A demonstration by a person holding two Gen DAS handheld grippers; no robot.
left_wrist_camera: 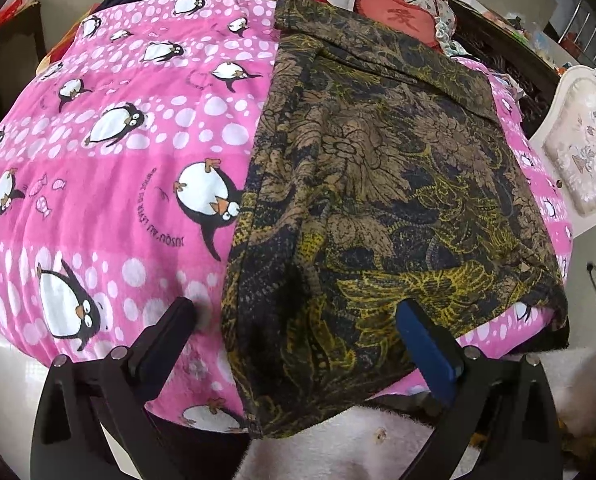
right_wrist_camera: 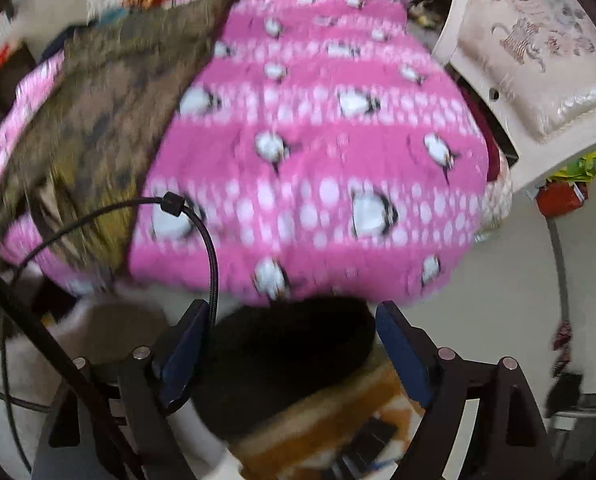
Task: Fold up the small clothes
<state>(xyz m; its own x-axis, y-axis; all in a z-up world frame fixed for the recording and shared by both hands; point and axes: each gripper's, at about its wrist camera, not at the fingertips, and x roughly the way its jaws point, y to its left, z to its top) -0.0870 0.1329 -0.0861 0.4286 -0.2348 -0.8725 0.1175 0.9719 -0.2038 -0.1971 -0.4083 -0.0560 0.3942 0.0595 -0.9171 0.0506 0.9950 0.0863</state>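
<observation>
A dark garment with a brown and yellow floral print point(left_wrist_camera: 378, 184) lies folded lengthwise on a pink penguin blanket point(left_wrist_camera: 117, 160), its near end hanging over the front edge. My left gripper point(left_wrist_camera: 298, 312) is open, its fingers straddling the garment's near left part just above it, holding nothing. In the blurred right wrist view the garment point(right_wrist_camera: 85, 120) lies at the left on the blanket point(right_wrist_camera: 318, 140). My right gripper point(right_wrist_camera: 291, 314) is open and empty, off the blanket's near edge, to the right of the garment.
A cream upholstered chair point(left_wrist_camera: 582, 140) point(right_wrist_camera: 538, 48) stands right of the blanket. Piled clothes and a red cushion point(left_wrist_camera: 398, 16) lie at the far end. A black cable point(right_wrist_camera: 201, 232) crosses in front of my right gripper. White fluffy fabric point(left_wrist_camera: 358, 440) lies below the front edge.
</observation>
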